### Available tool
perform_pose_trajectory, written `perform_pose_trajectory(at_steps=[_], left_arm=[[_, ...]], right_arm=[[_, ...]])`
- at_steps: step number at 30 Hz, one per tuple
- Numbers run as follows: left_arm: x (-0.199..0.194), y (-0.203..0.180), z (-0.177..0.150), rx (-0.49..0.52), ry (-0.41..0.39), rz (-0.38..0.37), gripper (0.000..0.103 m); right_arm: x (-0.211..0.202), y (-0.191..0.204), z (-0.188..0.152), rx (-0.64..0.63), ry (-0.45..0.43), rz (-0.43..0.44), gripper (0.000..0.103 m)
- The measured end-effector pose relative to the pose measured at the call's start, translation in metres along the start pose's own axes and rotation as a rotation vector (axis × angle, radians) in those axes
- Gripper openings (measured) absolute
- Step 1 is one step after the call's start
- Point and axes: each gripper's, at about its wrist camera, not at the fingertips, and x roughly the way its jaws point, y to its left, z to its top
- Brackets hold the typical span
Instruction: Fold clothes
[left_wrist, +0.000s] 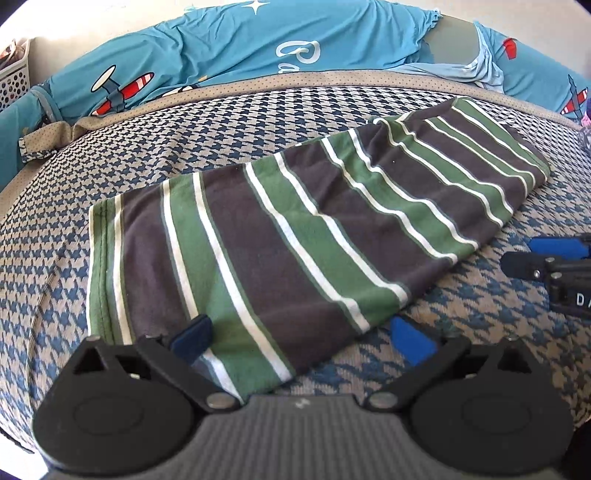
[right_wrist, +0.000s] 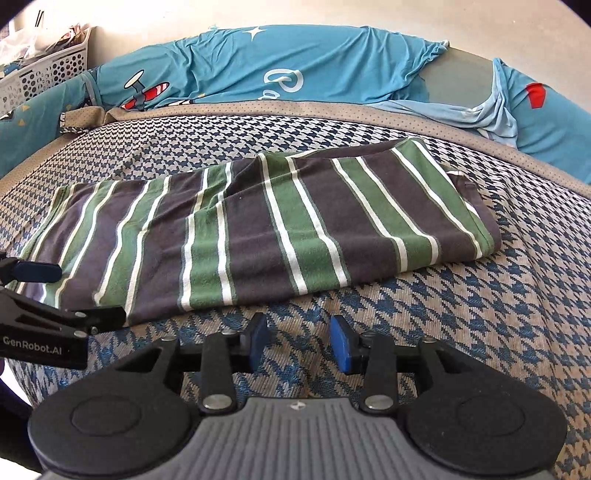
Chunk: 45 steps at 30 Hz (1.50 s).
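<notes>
A green, dark grey and white striped garment (left_wrist: 295, 229) lies folded into a long band on the houndstooth bed cover (left_wrist: 258, 122). My left gripper (left_wrist: 301, 338) is open wide over the band's near end. Its left pad (left_wrist: 192, 338) rests on the cloth and its right pad (left_wrist: 412, 338) is over the bed cover. In the right wrist view the garment (right_wrist: 277, 229) stretches across the middle. My right gripper (right_wrist: 299, 343) is open over bare cover just short of the garment's near edge, holding nothing. Each gripper shows in the other's view: the right gripper (left_wrist: 532, 254), the left gripper (right_wrist: 77, 295).
A blue quilt with aeroplane prints (right_wrist: 295, 70) is bunched along the back of the bed. A white perforated basket (right_wrist: 48, 70) stands at the far left by the wall. Houndstooth cover (right_wrist: 498, 314) extends to the right of the garment.
</notes>
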Motion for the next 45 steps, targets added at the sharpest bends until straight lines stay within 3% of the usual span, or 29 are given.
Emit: perform_pose_trajectory(at_steps=[19, 24, 39, 45], left_arm=[[-0.027, 0.016, -0.007, -0.09, -0.013, 0.055, 0.103], [-0.022, 0.024, -0.008, -0.116, 0.025, 0.08, 0.103], [-0.022, 0.024, -0.016, -0.111, 0.046, 0.066, 0.103], [-0.031, 0.039, -0.009, -0.204, -0.006, 0.051, 0.103]], right_arm=[[-0.005, 0.034, -0.011, -0.029, -0.031, 0.098, 0.041], [-0.002, 0.041, -0.011, -0.034, -0.028, 0.111, 0.041], [-0.001, 0.047, -0.02, -0.078, -0.002, 0.098, 0.05], [-0.006, 0.05, -0.02, -0.067, -0.002, 0.121, 0.055]])
